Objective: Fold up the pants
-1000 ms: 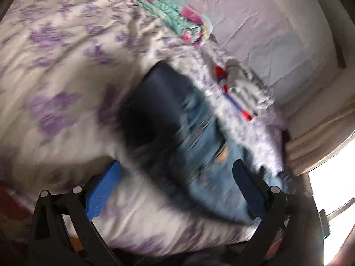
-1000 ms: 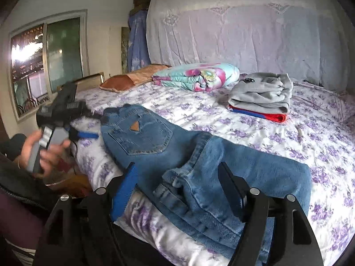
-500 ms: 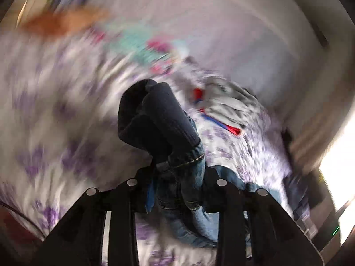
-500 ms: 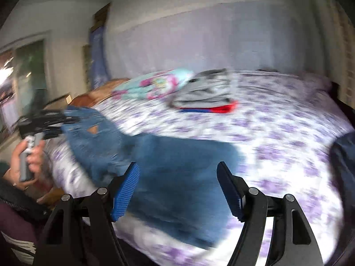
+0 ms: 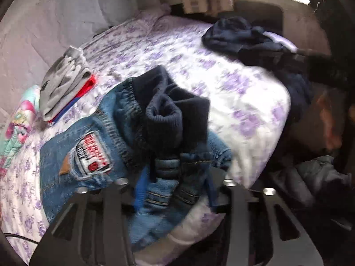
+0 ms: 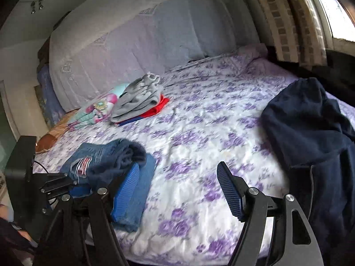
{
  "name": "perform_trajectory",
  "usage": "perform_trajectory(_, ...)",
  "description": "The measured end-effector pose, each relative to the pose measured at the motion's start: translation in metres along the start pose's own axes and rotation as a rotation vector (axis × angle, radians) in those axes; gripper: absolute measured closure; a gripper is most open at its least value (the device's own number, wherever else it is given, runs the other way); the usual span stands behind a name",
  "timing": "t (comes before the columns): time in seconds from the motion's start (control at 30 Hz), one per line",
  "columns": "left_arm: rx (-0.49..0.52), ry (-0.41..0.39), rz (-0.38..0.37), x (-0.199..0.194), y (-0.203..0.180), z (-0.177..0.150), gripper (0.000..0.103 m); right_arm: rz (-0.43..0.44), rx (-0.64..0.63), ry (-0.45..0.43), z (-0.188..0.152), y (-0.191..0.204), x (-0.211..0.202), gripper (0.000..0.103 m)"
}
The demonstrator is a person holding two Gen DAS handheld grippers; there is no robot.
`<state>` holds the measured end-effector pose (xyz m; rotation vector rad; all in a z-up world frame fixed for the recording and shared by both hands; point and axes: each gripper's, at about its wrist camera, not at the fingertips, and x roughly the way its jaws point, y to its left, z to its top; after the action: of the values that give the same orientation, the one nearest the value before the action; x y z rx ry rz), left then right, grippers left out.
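Left hand-held gripper [image 5: 175, 186] clamped on folded jeans [image 5: 93, 155] at bed [image 6: 199, 133] front-left edge. Right hand-held gripper [image 6: 177, 188] spread wide, holding nothing. Navy pants [image 6: 310, 128] heaped at front-right, nearer right; long axis unclear.

Black claw [image 6: 178, 190], ribbed blue pads [image 6: 228, 190]

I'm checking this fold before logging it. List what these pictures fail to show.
- Left wrist view: the left gripper pads are buried in the jeans; the waistband bunches over them.
- Right wrist view: the dark garment runs off the right edge.
- Both views: the patch lettering is too blurred to read.
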<state>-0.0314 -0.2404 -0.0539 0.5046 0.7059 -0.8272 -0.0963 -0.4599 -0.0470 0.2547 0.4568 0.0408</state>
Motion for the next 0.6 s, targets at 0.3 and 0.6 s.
perform_trajectory(0.3, -0.248, -0.135, -0.252, -0.089, 0.056, -0.013, 0.004, 0.475, -0.005, -0.049, 0.042, 0.059, -0.004, 0.03)
perform_trajectory(0.6, -0.439, -0.058, -0.428, -0.056, 0.093, -0.049, 0.009, 0.291, 0.015, 0.333, 0.01, 0.057, 0.074, 0.031)
